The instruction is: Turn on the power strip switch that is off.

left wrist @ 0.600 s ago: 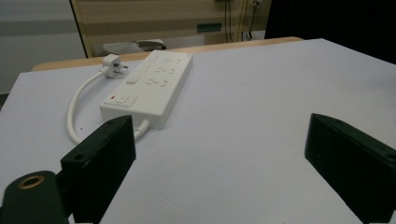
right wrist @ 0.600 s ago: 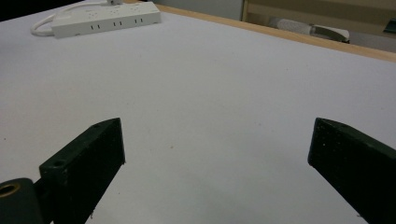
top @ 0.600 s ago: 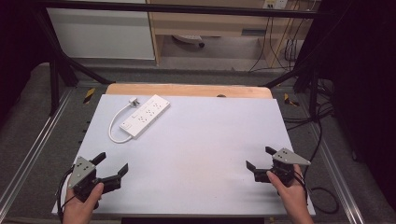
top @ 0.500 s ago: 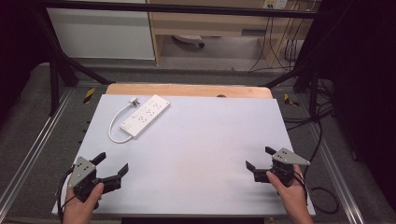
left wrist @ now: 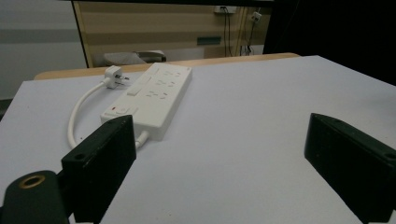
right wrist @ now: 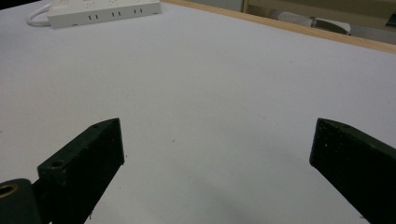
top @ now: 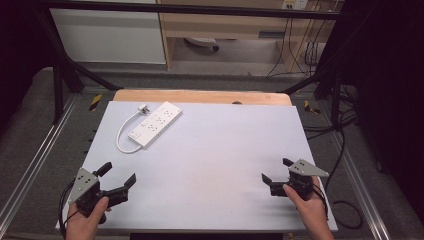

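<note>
On the far left part of the white table (top: 210, 165) lies a white power strip (top: 156, 123), set at a slant, with its short white cord (top: 121, 137) curling round from the near end to the plug (top: 144, 108), which rests on the table just beside the strip's far end. A wooden board (top: 200, 96) shows along the table's far edge. At the near left corner, in the high view, the left gripper (top: 117, 178) is held in the person's left hand (top: 87, 225), with its grey plate on top and its jaws pointing inward and away over the table; they stand wide apart with nothing between them. In the left gripper view the same jaws rise at either side of the frame, spread wide, and the power strip (left wrist: 156, 95) lies ahead of them, nearer the left jaw, apart from both, with its red-marked switch at the near end. At the near right corner the right gripper (top: 276, 171) is held in the person's right hand (top: 310, 207), well apart from the strip; its jaws are spread open as well and hold nothing. In the right gripper view bare table lies between them, and the power strip (right wrist: 102, 11) shows far off at the top left.
</note>
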`<control>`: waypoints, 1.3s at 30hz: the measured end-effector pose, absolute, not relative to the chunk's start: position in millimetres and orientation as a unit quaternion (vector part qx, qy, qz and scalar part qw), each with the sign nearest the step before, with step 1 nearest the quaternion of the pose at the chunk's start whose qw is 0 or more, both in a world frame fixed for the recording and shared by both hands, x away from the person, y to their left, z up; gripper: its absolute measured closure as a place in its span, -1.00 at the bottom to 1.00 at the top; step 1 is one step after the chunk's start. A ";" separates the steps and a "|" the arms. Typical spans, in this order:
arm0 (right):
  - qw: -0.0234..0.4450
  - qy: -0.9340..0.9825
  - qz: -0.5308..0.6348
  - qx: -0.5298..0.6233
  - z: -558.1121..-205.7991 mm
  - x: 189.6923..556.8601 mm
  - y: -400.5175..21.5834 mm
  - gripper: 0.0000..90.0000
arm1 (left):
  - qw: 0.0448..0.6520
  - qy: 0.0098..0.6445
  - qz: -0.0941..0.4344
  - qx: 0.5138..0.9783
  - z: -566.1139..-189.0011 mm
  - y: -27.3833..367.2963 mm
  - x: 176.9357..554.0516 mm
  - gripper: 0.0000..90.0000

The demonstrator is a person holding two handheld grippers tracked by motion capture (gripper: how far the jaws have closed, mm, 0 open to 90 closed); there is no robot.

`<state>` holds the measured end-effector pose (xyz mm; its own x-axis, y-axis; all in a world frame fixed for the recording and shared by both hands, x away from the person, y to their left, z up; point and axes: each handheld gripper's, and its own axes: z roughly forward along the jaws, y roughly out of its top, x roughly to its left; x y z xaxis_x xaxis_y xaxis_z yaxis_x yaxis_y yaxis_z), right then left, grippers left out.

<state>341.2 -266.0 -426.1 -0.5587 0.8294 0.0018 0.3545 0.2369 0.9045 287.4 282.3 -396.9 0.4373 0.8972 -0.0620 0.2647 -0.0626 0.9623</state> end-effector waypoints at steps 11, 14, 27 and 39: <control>0.241 0.747 0.478 0.393 -426.8 341.6 -263.3 -0.92 | 0.511 0.437 0.288 0.682 -382.1 275.1 298.2 -0.82; 0.242 0.746 0.478 0.395 -426.4 341.0 -264.4 -0.92 | 0.515 0.437 0.282 0.681 -378.0 271.4 300.2 -0.82; 0.243 0.744 0.476 0.401 -427.1 340.1 -265.3 -0.93 | 0.515 0.437 0.288 0.679 -359.5 267.9 318.7 -0.81; 0.241 0.744 0.475 0.403 -428.3 341.0 -266.3 -0.93 | 0.509 0.430 0.290 0.687 -347.8 264.7 338.8 -0.80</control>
